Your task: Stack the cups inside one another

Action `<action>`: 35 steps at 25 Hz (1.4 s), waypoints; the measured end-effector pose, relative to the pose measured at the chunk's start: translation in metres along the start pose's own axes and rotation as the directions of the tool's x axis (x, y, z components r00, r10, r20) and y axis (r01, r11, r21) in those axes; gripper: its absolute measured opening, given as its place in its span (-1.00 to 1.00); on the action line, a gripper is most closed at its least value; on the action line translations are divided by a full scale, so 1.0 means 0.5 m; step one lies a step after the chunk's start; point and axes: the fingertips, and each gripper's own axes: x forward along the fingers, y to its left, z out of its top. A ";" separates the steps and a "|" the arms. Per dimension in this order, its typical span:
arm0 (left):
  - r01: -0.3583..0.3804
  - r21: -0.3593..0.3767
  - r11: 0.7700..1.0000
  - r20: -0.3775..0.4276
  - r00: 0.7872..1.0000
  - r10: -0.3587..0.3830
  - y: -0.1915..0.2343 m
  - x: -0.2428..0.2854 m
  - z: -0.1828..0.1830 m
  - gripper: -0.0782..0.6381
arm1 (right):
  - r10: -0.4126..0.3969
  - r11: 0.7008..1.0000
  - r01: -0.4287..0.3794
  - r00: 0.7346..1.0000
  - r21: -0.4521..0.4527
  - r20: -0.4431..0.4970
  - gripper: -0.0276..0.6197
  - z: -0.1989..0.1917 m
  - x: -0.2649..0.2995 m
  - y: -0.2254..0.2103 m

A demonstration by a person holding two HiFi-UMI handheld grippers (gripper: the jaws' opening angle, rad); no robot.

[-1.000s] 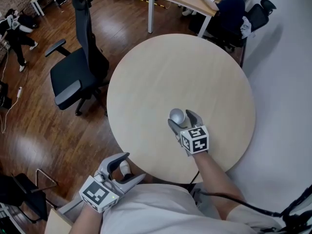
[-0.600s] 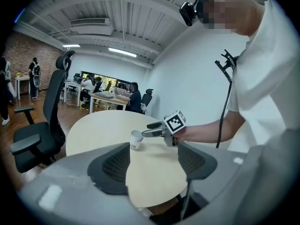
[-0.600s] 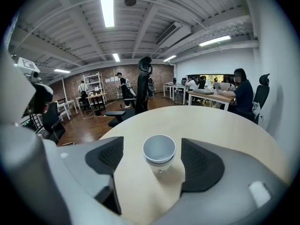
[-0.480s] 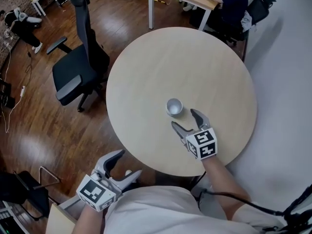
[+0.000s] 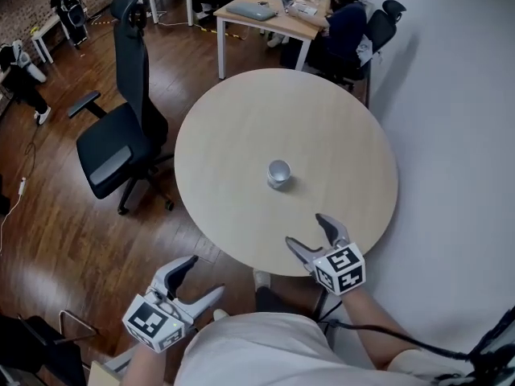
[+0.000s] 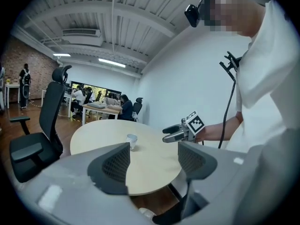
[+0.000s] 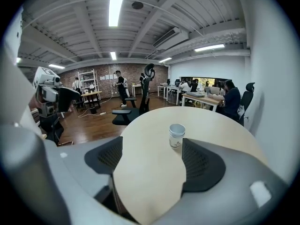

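While right gripper (image 5: 306, 230) gapes, nested white cups (image 5: 278, 173) sit on round wooden table (image 5: 241, 135)

A round table (image 5: 241, 127) with a pale, light-wood top stands on a dark wooden floor (image 5: 48, 215). Near the middle of the top sits a small stack of white cups (image 5: 278, 173) — one nested inside another, rims showing one above the other. The stack is upright, mouth open to the ceiling, well in from the table's edge.

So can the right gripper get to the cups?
Probably yes. The right gripper is open and points at the cups, with only bare table between them.
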 end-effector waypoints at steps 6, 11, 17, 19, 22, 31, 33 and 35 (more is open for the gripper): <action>0.003 -0.008 1.000 0.035 0.999 -0.003 -0.015 -0.110 -0.062 0.16 | -0.018 1.000 0.018 1.000 -0.008 -0.009 0.30 -0.027 -0.097 0.134; -0.009 -0.011 1.000 0.063 0.998 0.010 -0.029 -0.186 -0.092 0.16 | -0.016 1.000 0.016 1.000 0.004 -0.012 0.30 -0.057 -0.153 0.229; -0.024 -0.022 0.999 0.079 0.997 0.026 -0.038 -0.260 -0.122 0.16 | -0.005 1.000 0.005 1.000 0.008 0.000 0.30 -0.063 -0.180 0.310; -0.030 -0.024 0.999 0.087 0.996 0.033 -0.041 -0.282 -0.131 0.16 | -0.003 1.000 0.003 1.000 -0.002 0.002 0.30 -0.060 -0.185 0.330; -0.037 -0.026 0.999 0.090 0.995 0.039 -0.049 -0.303 -0.140 0.16 | -0.002 1.000 0.002 1.000 -0.022 0.011 0.30 -0.053 -0.192 0.350; -0.044 -0.029 0.999 0.098 0.994 0.047 -0.070 -0.338 -0.164 0.16 | 0.004 0.999 -0.004 1.000 -0.039 0.011 0.30 -0.066 -0.196 0.391; -0.045 -0.033 0.998 0.097 0.994 0.048 -0.072 -0.342 -0.170 0.16 | 0.005 0.999 -0.005 1.000 -0.040 0.009 0.30 -0.068 -0.197 0.394; -0.048 -0.036 0.998 0.094 0.994 0.051 -0.076 -0.345 -0.173 0.16 | 0.005 0.999 -0.005 1.000 -0.041 0.008 0.30 -0.071 -0.199 0.398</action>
